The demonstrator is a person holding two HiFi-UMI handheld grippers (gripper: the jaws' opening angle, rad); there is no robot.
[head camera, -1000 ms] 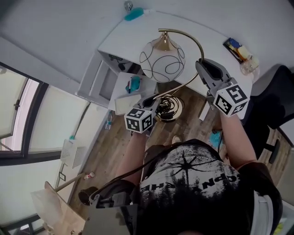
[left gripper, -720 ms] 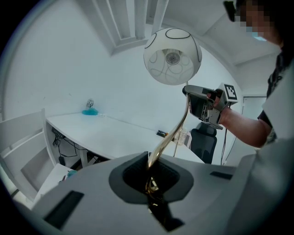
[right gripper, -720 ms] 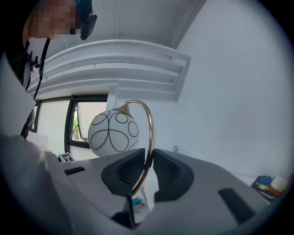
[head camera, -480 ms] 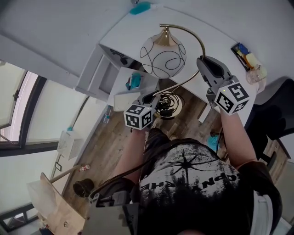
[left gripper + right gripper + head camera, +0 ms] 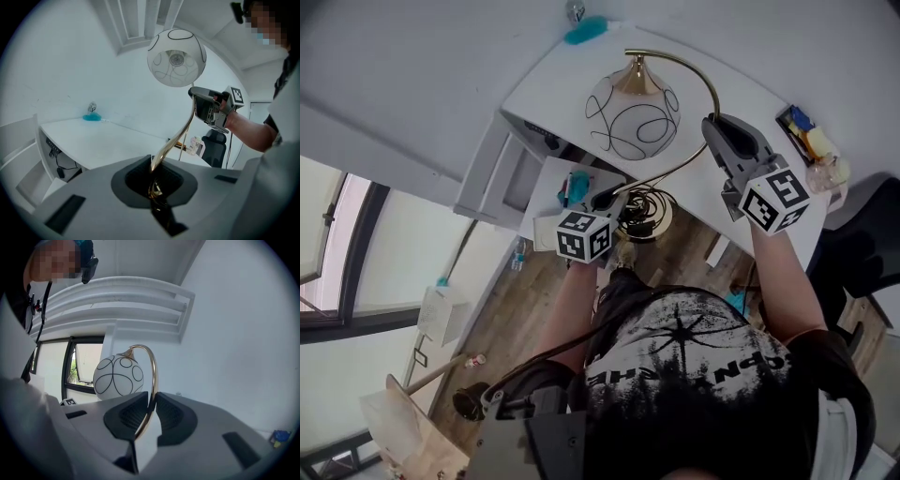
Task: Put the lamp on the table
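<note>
Two grips on one lamp (image 5: 635,114), held in the air by the bench (image 5: 548,80): left hand-held gripper (image 5: 617,200) clamped on the gold stem (image 5: 680,167) just above the base (image 5: 652,221); right hand-held gripper (image 5: 713,132) clamped on the curved stem higher up. White globe (image 5: 628,127) hangs over the bench; base shows against the floor (image 5: 539,305).

Bright, even light (fisheye edges darkened and warped).
</note>
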